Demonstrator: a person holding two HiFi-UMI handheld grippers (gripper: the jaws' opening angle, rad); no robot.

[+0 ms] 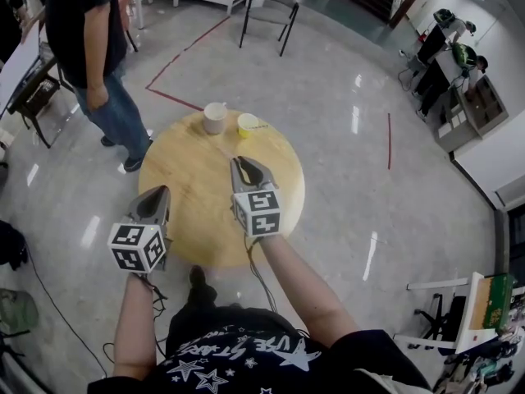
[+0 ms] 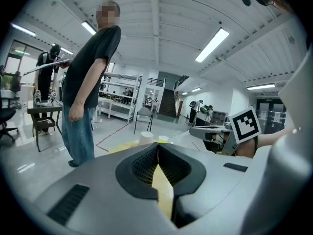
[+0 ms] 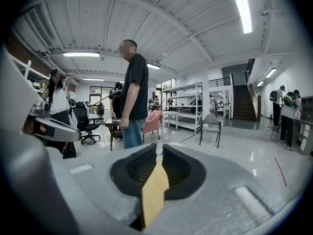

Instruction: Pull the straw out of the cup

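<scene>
On the far side of the round wooden table (image 1: 189, 179) stand a white cup (image 1: 215, 117) and a smaller yellow cup (image 1: 248, 125). A short pale straw seems to stick out at the yellow cup's right rim. My right gripper (image 1: 238, 162) hovers over the table's middle and points at the cups, well short of them. Its tips stand a narrow slit apart with nothing between them, and the white cup (image 3: 158, 149) shows through the slit. My left gripper (image 1: 163, 190) is at the table's near left edge, its tips touching and empty. Both cups (image 2: 146, 137) lie ahead of it.
A person in a black shirt and jeans (image 1: 90, 64) stands just beyond the table's far left. A folding chair (image 1: 271, 6) and red floor tape (image 1: 172, 97) lie behind the table. Desks with equipment (image 1: 459, 97) line the right wall.
</scene>
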